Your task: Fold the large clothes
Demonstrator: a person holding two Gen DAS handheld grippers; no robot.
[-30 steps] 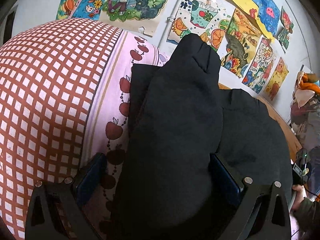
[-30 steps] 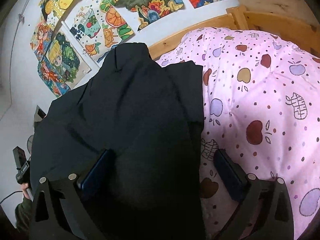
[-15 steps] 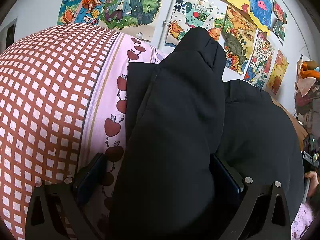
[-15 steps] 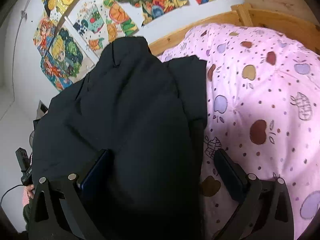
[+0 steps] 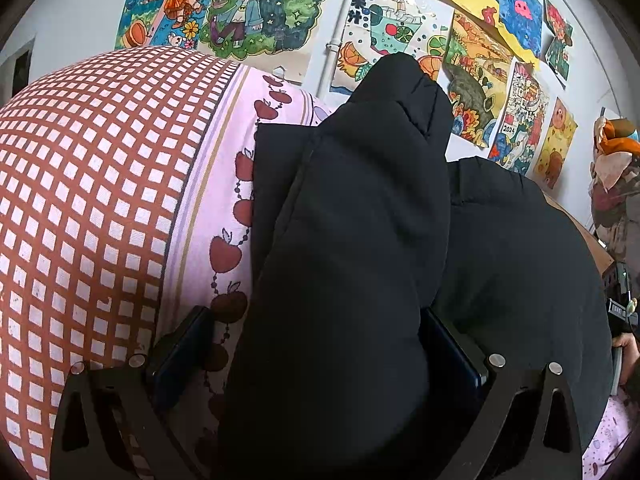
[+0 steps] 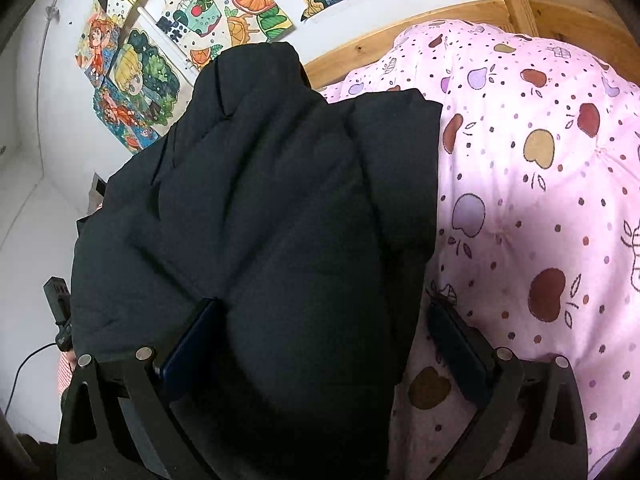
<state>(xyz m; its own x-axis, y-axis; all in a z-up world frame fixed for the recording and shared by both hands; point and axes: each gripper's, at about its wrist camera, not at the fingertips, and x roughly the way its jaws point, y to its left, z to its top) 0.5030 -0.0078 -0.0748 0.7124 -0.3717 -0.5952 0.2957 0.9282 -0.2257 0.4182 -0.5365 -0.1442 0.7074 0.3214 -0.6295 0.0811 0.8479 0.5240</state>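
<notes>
There is one black padded jacket (image 5: 360, 240) and one pink quilt printed with apples (image 6: 540, 200). One red-and-white checked cover (image 5: 88, 184) is there also. I count two black grippers, the left gripper (image 5: 320, 352) and the right gripper (image 6: 320, 344).

The black padded jacket (image 5: 352, 240) covers the bed's middle and runs off both views' lower edges, hiding its hem.
</notes>
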